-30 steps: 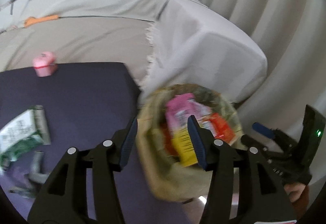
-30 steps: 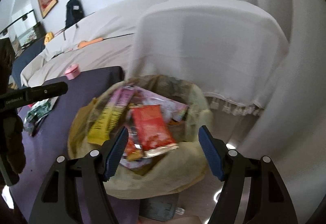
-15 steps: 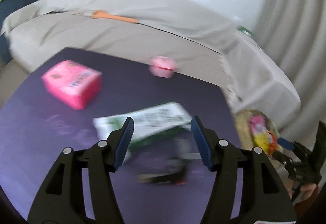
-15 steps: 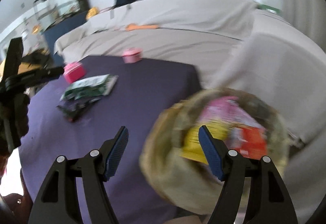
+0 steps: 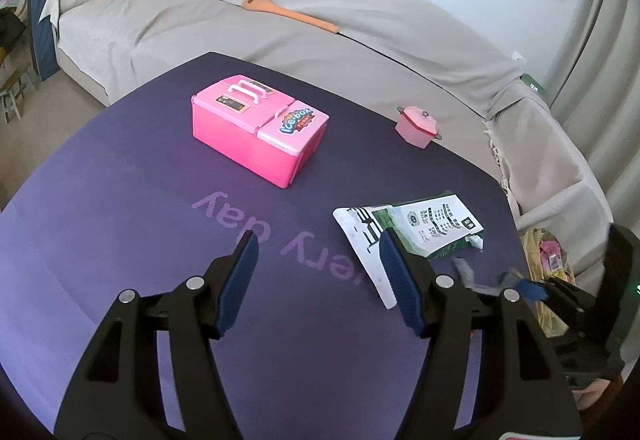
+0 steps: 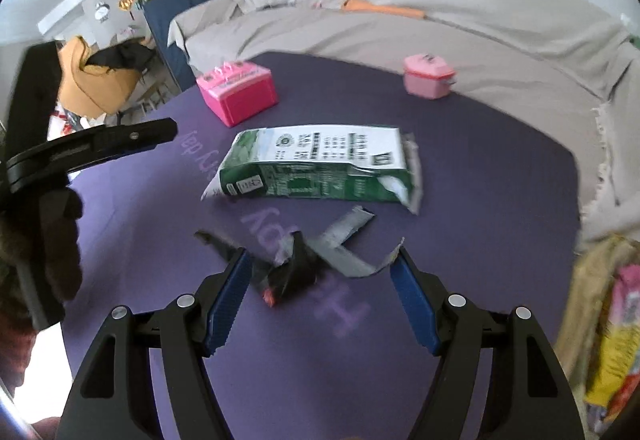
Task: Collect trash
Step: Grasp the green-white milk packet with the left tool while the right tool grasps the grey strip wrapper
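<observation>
A flat green and white carton (image 6: pixel 316 164) lay on its side on the purple mat (image 6: pixel 480 168). Just in front of it, at 6 o'clock, lay a crumpled grey and black wrapper (image 6: pixel 308 260). The right gripper (image 6: pixel 320 300) hung over the wrapper with its jaws spread wide and nothing pinched. The left gripper (image 5: pixel 318 280) was over the mat at 9 o'clock from the carton, jaws apart and empty. A pink toy box (image 5: pixel 256 128) sat at 11 o'clock from the carton, and a little pink pot (image 5: pixel 416 126) at 1 o'clock. A trash bag (image 6: pixel 600 328) with bright packets stood at 4 o'clock, off the mat. A grey sofa (image 5: pixel 320 20) was behind it all.
</observation>
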Demonstrator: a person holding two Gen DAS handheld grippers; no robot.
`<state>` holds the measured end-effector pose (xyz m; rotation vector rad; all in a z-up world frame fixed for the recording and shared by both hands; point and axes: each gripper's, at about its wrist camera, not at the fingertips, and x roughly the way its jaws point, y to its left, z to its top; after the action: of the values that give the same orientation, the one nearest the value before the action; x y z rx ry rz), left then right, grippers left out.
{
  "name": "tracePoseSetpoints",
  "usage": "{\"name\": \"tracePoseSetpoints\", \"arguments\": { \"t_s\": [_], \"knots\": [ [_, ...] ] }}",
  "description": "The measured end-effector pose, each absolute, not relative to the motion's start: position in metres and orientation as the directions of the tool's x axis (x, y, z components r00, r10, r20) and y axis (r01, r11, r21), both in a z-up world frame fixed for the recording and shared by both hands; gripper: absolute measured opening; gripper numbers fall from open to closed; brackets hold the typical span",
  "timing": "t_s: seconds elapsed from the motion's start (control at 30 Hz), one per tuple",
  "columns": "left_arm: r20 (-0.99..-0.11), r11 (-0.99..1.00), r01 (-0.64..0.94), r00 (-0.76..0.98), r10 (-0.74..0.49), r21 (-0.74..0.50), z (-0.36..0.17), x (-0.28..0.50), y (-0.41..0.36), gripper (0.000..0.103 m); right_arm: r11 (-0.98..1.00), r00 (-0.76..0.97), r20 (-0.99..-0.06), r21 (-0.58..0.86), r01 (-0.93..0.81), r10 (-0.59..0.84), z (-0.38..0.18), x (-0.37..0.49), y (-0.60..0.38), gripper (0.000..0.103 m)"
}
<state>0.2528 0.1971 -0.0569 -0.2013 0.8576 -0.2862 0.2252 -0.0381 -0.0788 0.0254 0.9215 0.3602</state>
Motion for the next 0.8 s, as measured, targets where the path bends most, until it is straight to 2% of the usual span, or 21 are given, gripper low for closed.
{"name": "tracePoseSetpoints", "arguments": {
  "t_s": [0.17, 0.3, 0.43, 0.6, 0.67, 0.73, 0.8],
  "knots": [
    [-0.71, 0.929, 0.222, 0.599, -0.37, -0.296, -0.056, 0.262, 0.185, 0.06, 0.929, 0.488, -0.817, 0.147, -0.341, 0.309, -0.091, 0.225, -0.031, 0.068],
    [-0.682, 0.881, 0.364, 0.563, -0.467, -0.303, -0.05, 0.276, 0.153, 0.062, 0.933, 0.498, -0.831, 0.068, -0.353, 0.248, -0.095, 0.202, -0.053, 0.068],
    [-0.686, 0.814, 0.505, 0.485, -0.543, -0.287, -0.05, 0.295, 0.112, 0.063, 0.939, 0.495, -0.832, 0.086, -0.333, 0.252, -0.094, 0.178, -0.082, 0.068],
    [-0.768, 0.763, 0.627, 0.407, -0.495, -0.16, -0.061, 0.313, 0.07, 0.063, 0.939, 0.497, -0.823, 0.118, -0.323, 0.275, -0.094, 0.158, -0.096, 0.068],
    [-0.797, 0.73, 0.665, 0.348, -0.493, -0.161, -0.065, 0.315, 0.064, 0.063, 0.936, 0.503, -0.818, 0.115, -0.333, 0.279, -0.095, 0.152, -0.098, 0.068],
    [-0.821, 0.719, 0.686, 0.343, -0.457, -0.114, -0.068, 0.314, 0.059, 0.064, 0.932, 0.505, -0.813, 0.121, -0.342, 0.291, -0.095, 0.152, -0.098, 0.07],
    [-0.835, 0.72, 0.688, 0.34, -0.433, -0.093, -0.07, 0.314, 0.058, 0.064, 0.927, 0.496, -0.809, 0.15, -0.345, 0.316, -0.095, 0.151, -0.1, 0.077]
  ]
}}
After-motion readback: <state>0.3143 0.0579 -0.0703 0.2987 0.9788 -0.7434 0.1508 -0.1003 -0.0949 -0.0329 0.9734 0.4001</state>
